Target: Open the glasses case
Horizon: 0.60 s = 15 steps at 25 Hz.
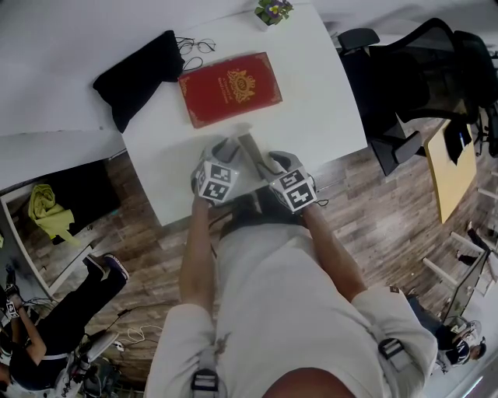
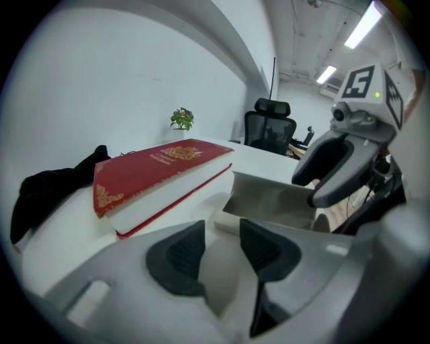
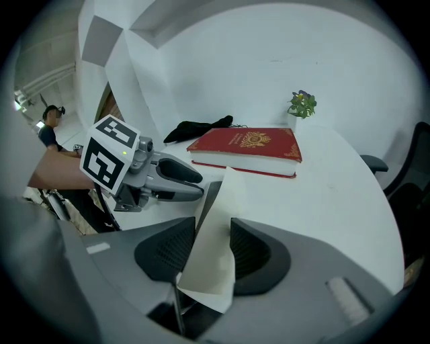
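Observation:
The pale grey glasses case (image 1: pixel 250 148) lies near the front edge of the white table (image 1: pixel 327 101), between my two grippers. My left gripper (image 1: pixel 230 149) is at its left end; in the left gripper view the case's near edge (image 2: pixel 269 201) runs in between the dark pads (image 2: pixel 178 259), which are closed on it. My right gripper (image 1: pixel 265 160) is at the right end. In the right gripper view a thin raised flap of the case (image 3: pixel 218 222) stands slanted in the gap between the pads (image 3: pixel 252 252), which stand apart and do not clamp it.
Just behind the case lies a red book (image 1: pixel 230 88). A black cloth (image 1: pixel 138 74) and a pair of eyeglasses (image 1: pixel 196 47) lie at the back left, and a small potted plant (image 1: pixel 273 11) stands at the far edge. Black office chairs (image 1: pixel 405 85) stand to the right.

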Each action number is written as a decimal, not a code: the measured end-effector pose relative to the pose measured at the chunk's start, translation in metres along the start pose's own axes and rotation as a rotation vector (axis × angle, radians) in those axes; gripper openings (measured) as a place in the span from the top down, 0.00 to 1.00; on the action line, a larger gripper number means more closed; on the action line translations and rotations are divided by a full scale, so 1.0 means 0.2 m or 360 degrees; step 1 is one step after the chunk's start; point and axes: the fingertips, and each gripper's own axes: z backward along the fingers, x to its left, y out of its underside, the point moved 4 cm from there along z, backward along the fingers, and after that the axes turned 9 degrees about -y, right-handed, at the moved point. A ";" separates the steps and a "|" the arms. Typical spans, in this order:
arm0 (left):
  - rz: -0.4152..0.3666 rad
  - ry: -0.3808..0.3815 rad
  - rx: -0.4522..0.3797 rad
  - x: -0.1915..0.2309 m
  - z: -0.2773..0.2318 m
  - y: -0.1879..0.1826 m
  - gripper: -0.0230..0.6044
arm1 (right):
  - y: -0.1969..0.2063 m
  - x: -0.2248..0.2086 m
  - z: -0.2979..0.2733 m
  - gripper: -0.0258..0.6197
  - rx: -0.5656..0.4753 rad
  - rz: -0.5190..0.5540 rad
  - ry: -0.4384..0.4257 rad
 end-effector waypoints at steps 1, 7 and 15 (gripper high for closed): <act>0.0000 -0.0002 -0.0002 0.00 0.00 0.00 0.71 | 0.00 0.00 0.00 0.71 0.0001 0.0000 0.0001; 0.0004 -0.0008 -0.0004 0.00 0.00 0.01 0.71 | 0.00 -0.01 0.01 0.73 -0.0034 -0.0002 0.0009; 0.0014 -0.0023 -0.0012 0.00 -0.01 0.00 0.71 | 0.01 -0.03 0.03 0.77 -0.0041 -0.0034 0.0014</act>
